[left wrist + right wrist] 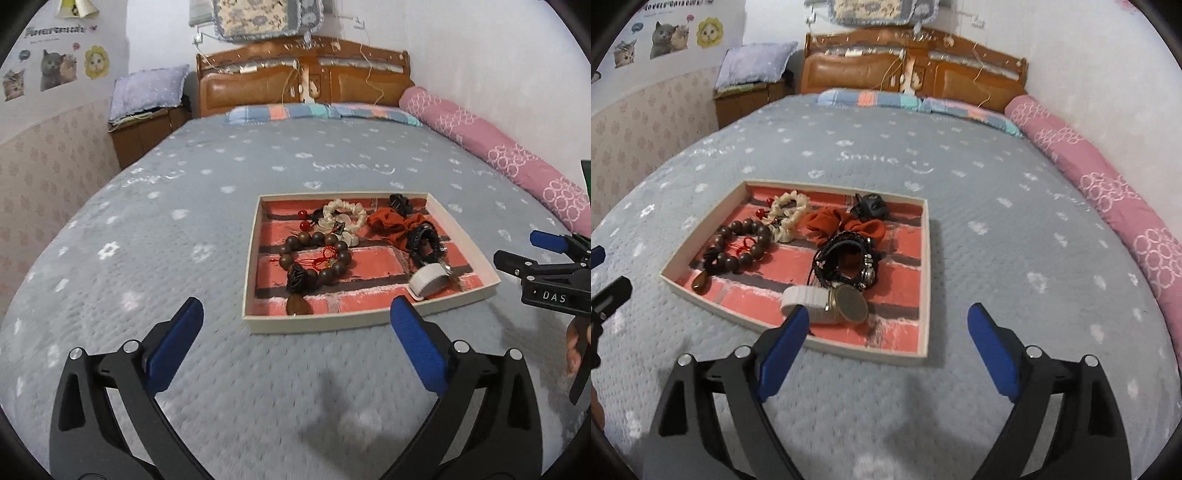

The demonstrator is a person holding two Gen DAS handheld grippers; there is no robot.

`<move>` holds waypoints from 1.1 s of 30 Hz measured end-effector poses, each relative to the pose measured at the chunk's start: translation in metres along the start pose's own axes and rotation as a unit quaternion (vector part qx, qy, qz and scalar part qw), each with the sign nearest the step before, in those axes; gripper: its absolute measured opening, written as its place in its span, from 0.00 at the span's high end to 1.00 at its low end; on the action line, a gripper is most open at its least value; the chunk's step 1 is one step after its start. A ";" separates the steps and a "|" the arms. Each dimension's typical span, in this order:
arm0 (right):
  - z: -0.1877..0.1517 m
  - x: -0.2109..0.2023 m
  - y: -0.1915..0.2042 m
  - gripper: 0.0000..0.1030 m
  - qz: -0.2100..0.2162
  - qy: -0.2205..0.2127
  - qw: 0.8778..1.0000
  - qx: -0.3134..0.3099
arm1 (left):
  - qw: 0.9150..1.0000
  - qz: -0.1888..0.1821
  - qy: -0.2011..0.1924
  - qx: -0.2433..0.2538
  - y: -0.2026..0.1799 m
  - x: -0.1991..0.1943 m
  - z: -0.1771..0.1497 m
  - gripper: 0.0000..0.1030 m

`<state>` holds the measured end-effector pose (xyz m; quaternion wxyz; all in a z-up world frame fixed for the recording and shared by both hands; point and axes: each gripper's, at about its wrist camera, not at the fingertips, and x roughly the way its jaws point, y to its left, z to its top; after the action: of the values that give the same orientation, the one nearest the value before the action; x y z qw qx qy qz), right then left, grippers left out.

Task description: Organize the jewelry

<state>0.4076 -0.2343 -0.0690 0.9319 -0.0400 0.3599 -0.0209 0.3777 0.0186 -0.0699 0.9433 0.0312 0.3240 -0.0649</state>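
On the grey bed cover (184, 229) lies a shallow tray (461, 240) lined with a red brick print, holding the jewelry: a wooden bead bracelet (314, 258), a cream scrunchie (343, 218), a rust scrunchie (846, 223), black corded bracelets (846, 258) and a watch (846, 304) on a white band. Both the left gripper (295, 321) and right gripper (888, 325) hover short of the tray, jaws wide, nothing between them

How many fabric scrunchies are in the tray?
2, both toward the far side of the tray: a cream scrunchie beside the wooden bead bracelet, and a rust-orange scrunchie in the middle. Others could hide underneath.
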 end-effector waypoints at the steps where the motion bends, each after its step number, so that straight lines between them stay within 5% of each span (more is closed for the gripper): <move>1: -0.004 -0.007 -0.002 0.16 0.001 -0.004 1.000 0.003 | 1.000 -0.001 -0.003 0.000 0.001 -0.006 -0.002 0.05; 19: -0.116 -0.191 -0.010 0.04 -0.009 -0.130 0.991 0.041 | 0.995 0.012 -0.096 -0.031 -0.021 -0.174 -0.080 0.05; 33: -0.175 -0.208 -0.017 0.04 -0.004 -0.163 0.984 0.078 | 0.989 0.015 -0.144 -0.023 -0.044 -0.207 -0.131 0.05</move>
<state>0.1359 -0.2473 -0.0572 0.9782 0.0282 0.2004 -0.0457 0.1297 0.0098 -0.0467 0.9814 0.0047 0.1858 -0.0473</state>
